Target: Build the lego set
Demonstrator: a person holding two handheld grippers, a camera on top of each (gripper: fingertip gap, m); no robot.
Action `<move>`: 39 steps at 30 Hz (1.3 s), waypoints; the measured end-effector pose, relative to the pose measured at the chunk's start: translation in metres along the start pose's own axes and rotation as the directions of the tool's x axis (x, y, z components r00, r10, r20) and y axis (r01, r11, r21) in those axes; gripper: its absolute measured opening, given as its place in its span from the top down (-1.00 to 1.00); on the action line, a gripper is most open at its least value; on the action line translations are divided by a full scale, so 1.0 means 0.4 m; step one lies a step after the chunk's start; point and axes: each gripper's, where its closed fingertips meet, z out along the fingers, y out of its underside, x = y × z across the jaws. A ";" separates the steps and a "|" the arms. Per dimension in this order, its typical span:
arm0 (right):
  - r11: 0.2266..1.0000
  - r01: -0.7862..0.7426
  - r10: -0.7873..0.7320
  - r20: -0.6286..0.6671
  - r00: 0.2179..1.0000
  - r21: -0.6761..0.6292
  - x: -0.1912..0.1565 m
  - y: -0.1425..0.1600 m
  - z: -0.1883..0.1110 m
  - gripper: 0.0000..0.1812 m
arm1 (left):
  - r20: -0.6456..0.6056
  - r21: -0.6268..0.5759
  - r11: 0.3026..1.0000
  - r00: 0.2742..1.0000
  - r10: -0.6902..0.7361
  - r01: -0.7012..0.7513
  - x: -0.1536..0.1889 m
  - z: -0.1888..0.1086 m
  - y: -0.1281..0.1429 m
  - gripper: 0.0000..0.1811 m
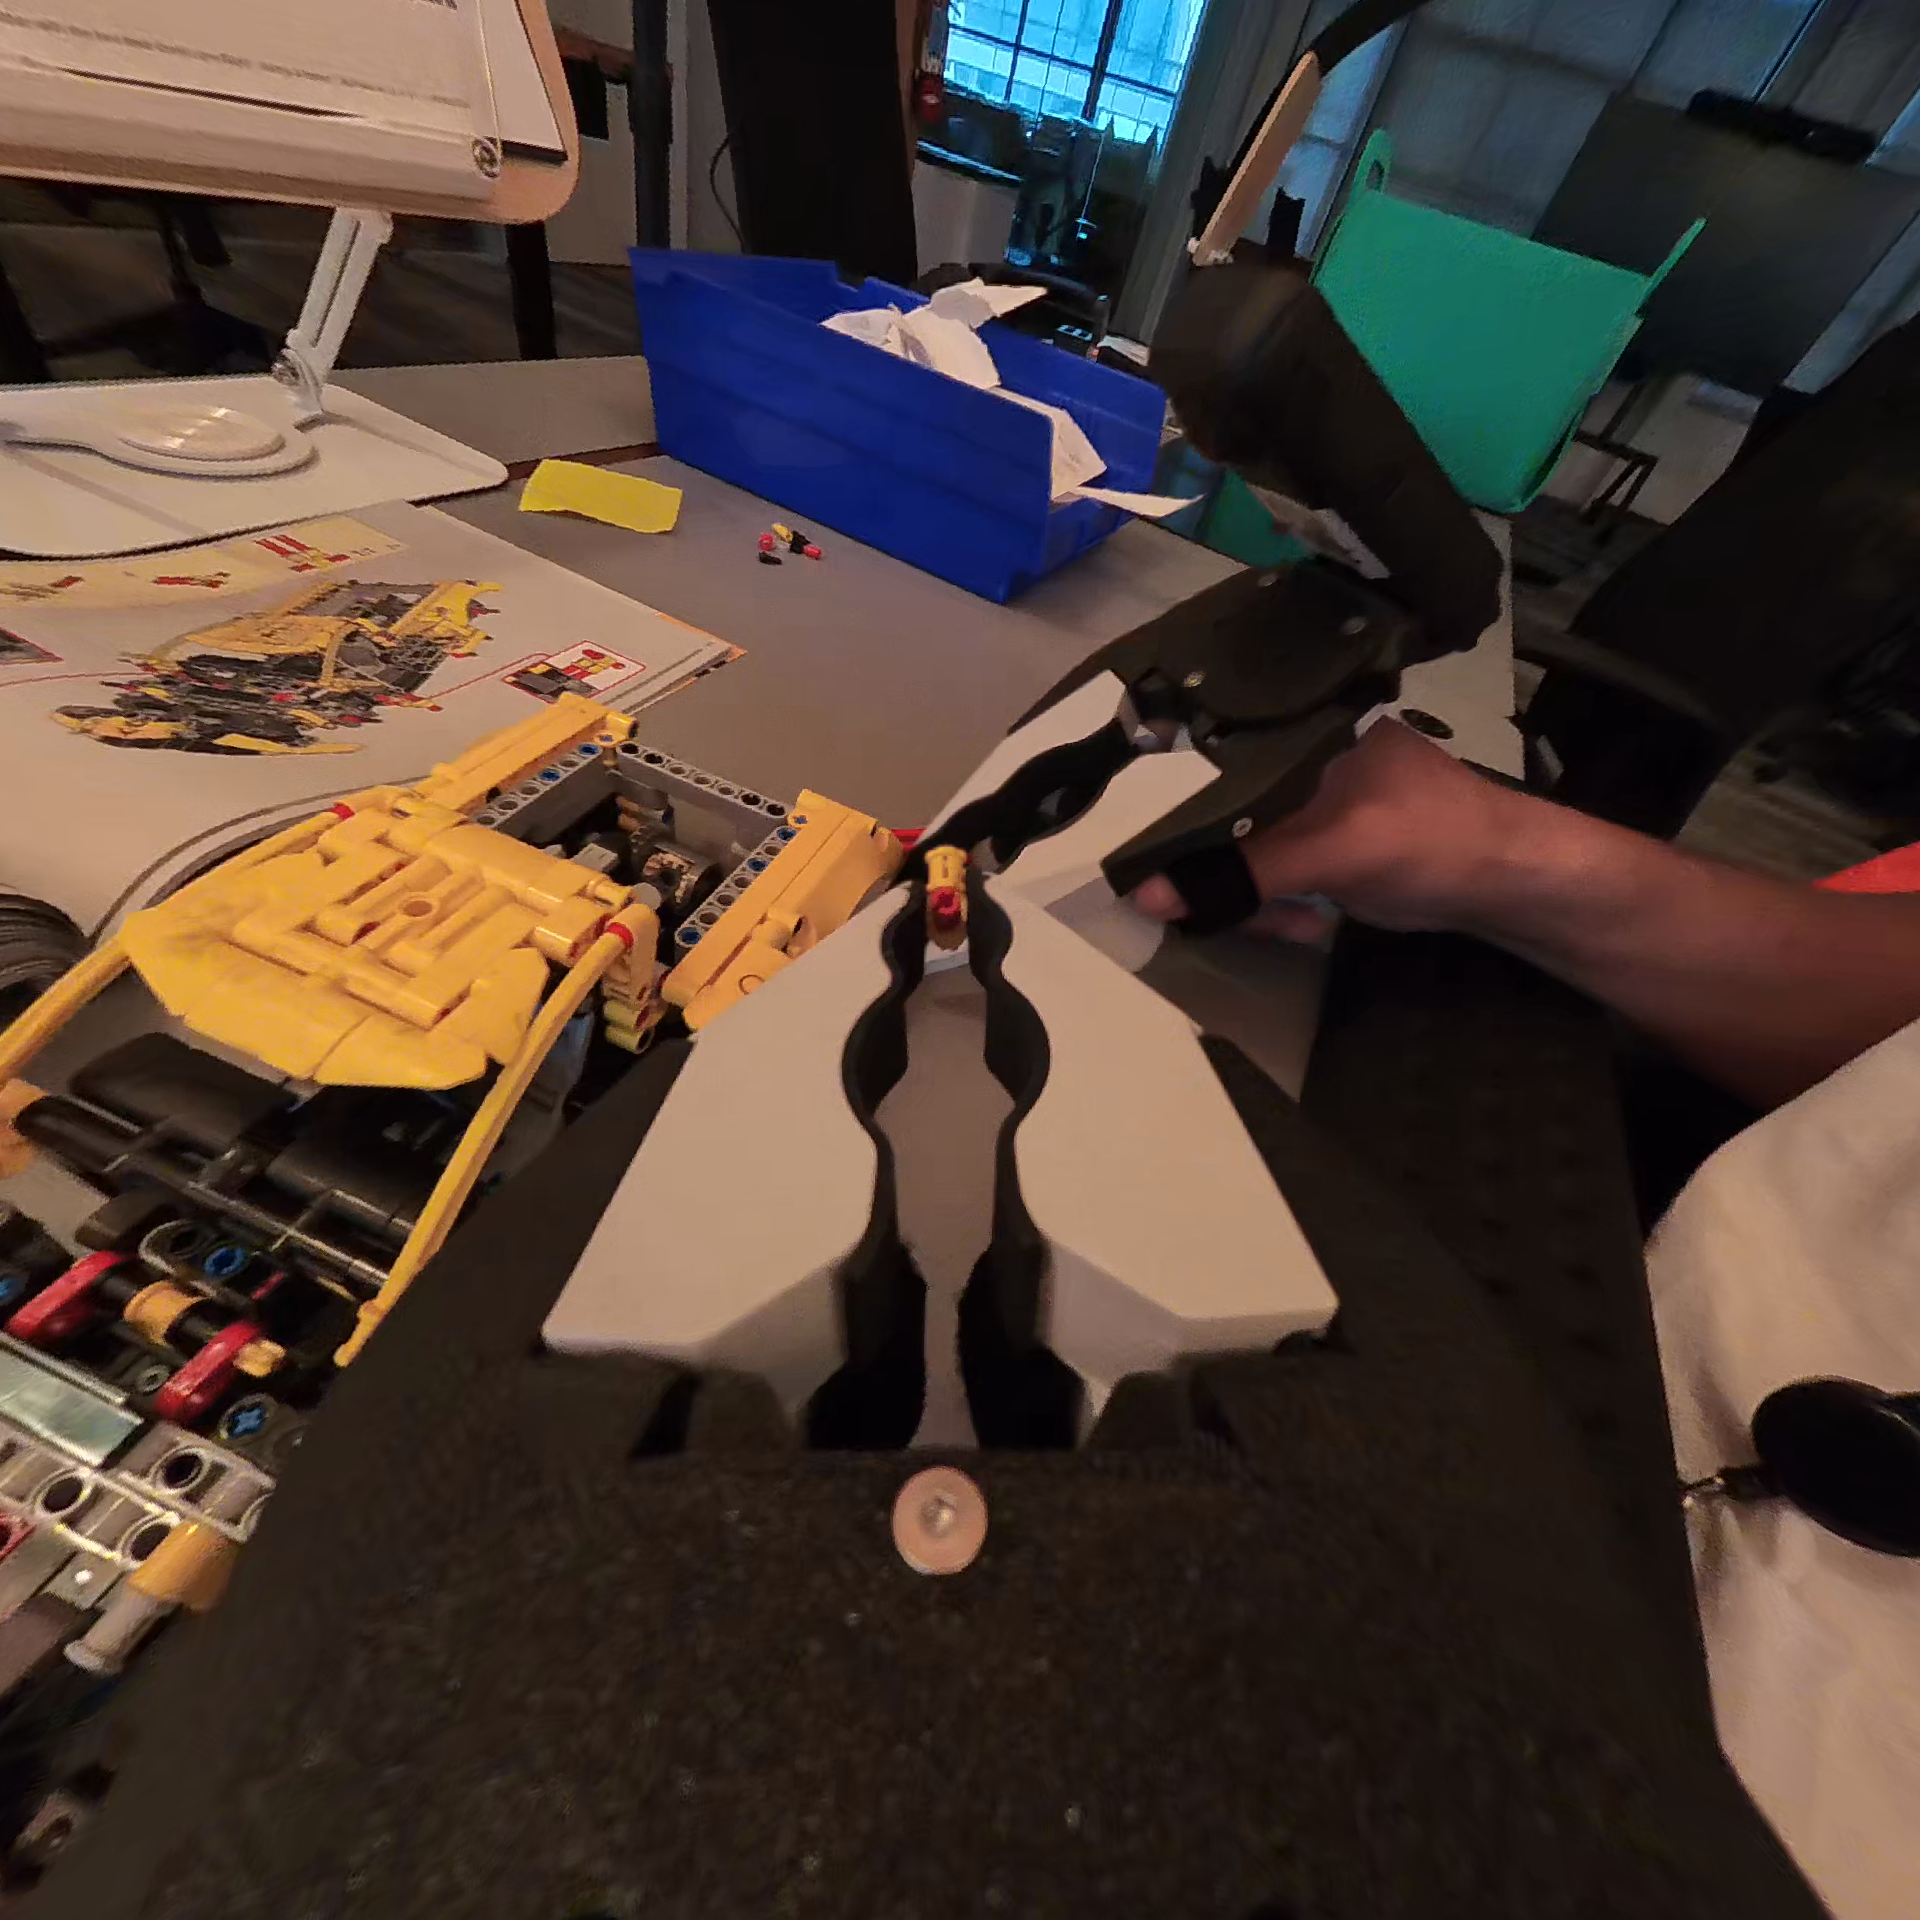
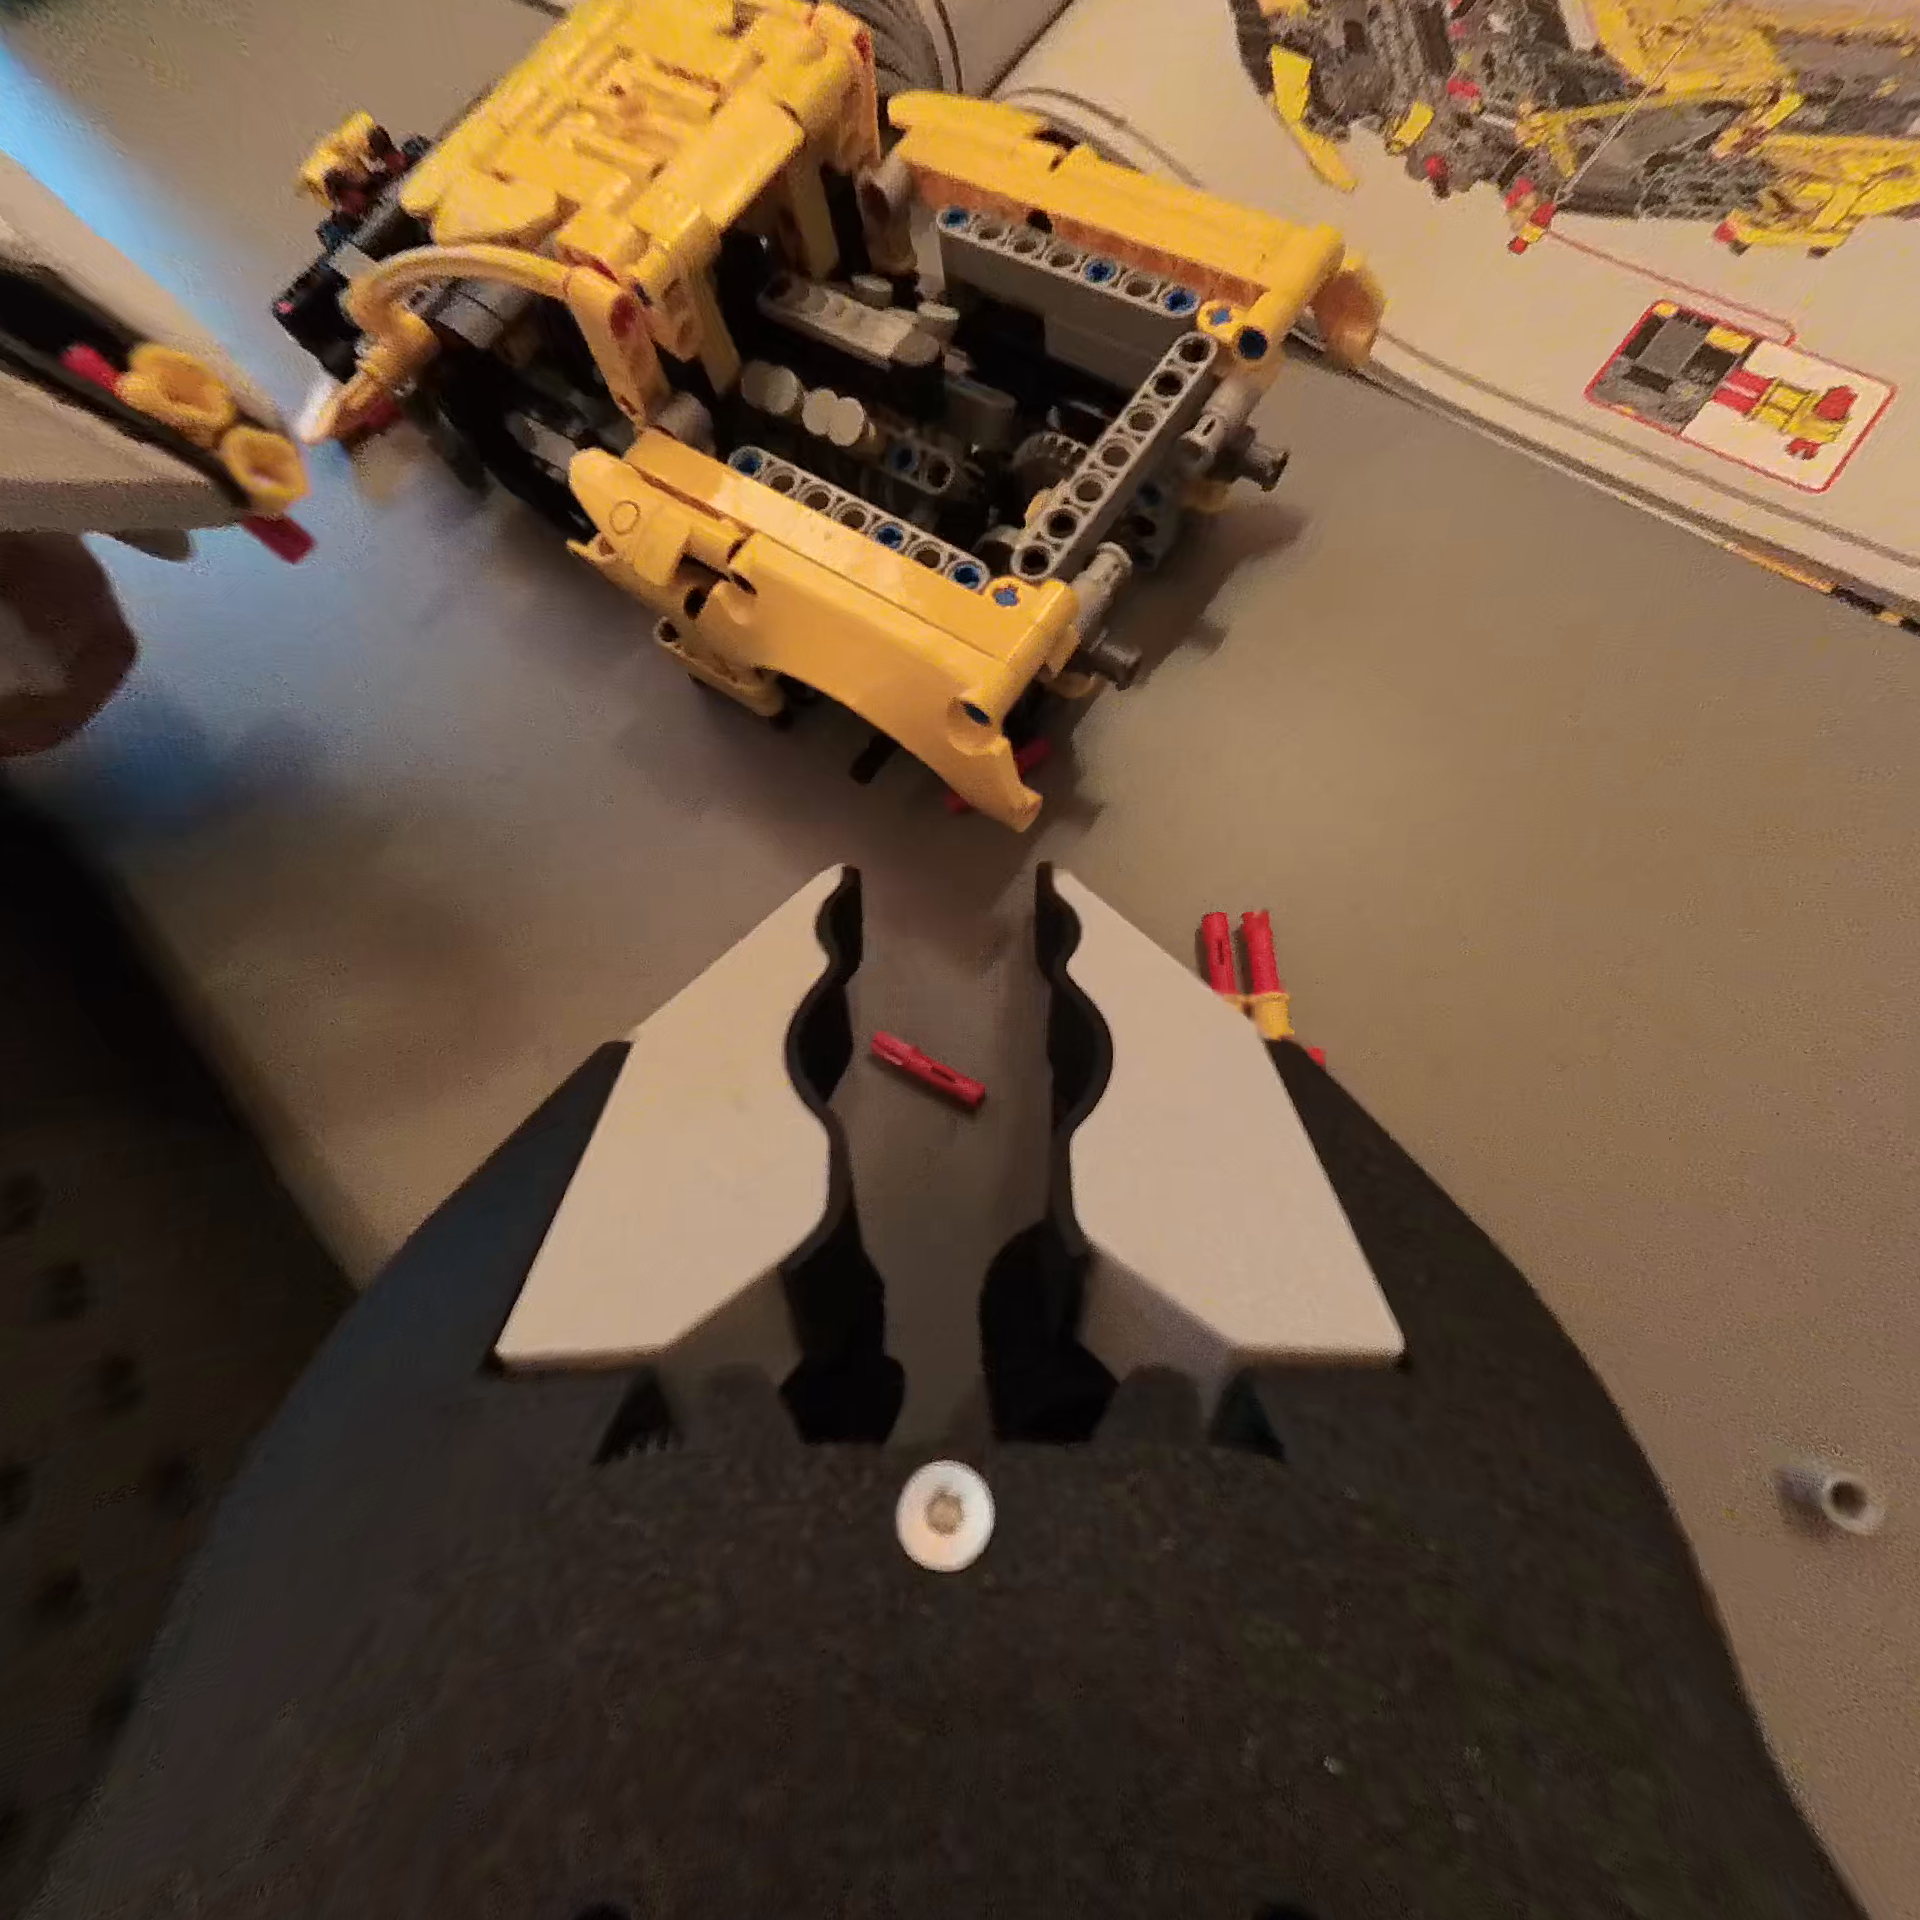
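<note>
The yellow and black lego vehicle (image 1: 416, 935) sits on the grey table, left of my left gripper (image 1: 943, 914). The left gripper is shut on a small yellow and red connector piece (image 1: 943, 883) at its tips. That piece also shows at the far left of the right wrist view (image 2: 197, 416). My right gripper (image 2: 948, 904) is open and empty, low over the table just in front of the vehicle (image 2: 831, 416). A loose red pin (image 2: 927, 1070) lies on the table between its fingers. A red and yellow piece (image 2: 1252, 966) lies beside its right finger.
The open instruction booklet (image 1: 312, 644) lies behind the vehicle. A blue bin (image 1: 883, 416) holding paper stands at the back, with tiny loose parts (image 1: 790, 542) and a yellow slip (image 1: 601, 497) before it. A small grey bush (image 2: 1834, 1496) lies at the right. A hand (image 1: 1403, 831) holds the right gripper. The left gripper's tips are roughly 11 centimeters from the right gripper's.
</note>
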 end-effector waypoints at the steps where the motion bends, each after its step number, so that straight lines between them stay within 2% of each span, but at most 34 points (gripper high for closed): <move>1: 1.000 0.018 -0.018 -0.005 1.000 -0.009 0.002 -0.001 0.006 0.64 | -0.008 0.002 1.000 1.000 -0.007 0.007 0.000 0.000 0.000 0.92; 5: 1.000 0.015 -0.015 0.048 0.999 -0.007 -0.013 -0.019 0.024 0.57 | -0.021 0.013 1.000 1.000 -0.013 0.013 0.003 -0.003 -0.005 0.93; 9: 0.997 0.071 -0.071 0.070 0.995 -0.004 -0.035 -0.035 0.050 0.58 | -0.023 0.020 0.999 0.999 -0.027 0.028 0.000 -0.006 -0.007 0.93; 15: 0.990 0.113 -0.122 -0.105 0.987 -0.087 0.023 -0.024 0.050 0.69 | -0.019 0.030 0.999 0.999 -0.039 0.040 -0.006 -0.009 -0.010 0.93; 19: 0.984 0.153 -0.168 -0.202 0.965 -0.089 0.039 -0.034 0.059 0.79 | -0.033 0.029 0.998 0.998 -0.056 0.057 -0.003 -0.008 -0.009 0.92; 22: 0.982 0.159 -0.177 -0.205 0.963 -0.101 0.048 -0.029 0.057 0.96 | -0.038 0.028 0.998 0.998 -0.057 0.059 -0.001 -0.008 -0.008 0.93; 28: 0.979 0.153 -0.172 -0.142 0.975 -0.136 0.073 -0.001 0.021 0.96 | -0.050 0.025 0.997 0.996 -0.068 0.070 0.001 -0.007 -0.006 0.92; 31: 0.979 0.170 -0.182 -0.108 0.977 -0.110 0.080 -0.010 0.001 0.86 | -0.053 0.020 0.997 0.996 -0.069 0.070 0.002 -0.006 -0.004 0.92; 35: 0.985 0.125 -0.134 -0.066 0.989 -0.121 0.093 -0.013 0.017 0.80 | -0.062 0.007 0.997 0.996 -0.071 0.072 0.005 -0.002 0.001 0.93; 37: 0.987 0.096 -0.107 -0.078 0.991 -0.131 0.106 -0.012 0.028 0.81 | -0.063 0.004 0.998 0.996 -0.069 0.069 0.007 -0.001 0.003 0.93; 39: 0.987 0.090 -0.104 -0.109 0.989 -0.131 0.119 -0.015 0.029 0.92 | -0.065 0.001 0.998 0.996 -0.068 0.068 0.008 0.000 0.004 0.92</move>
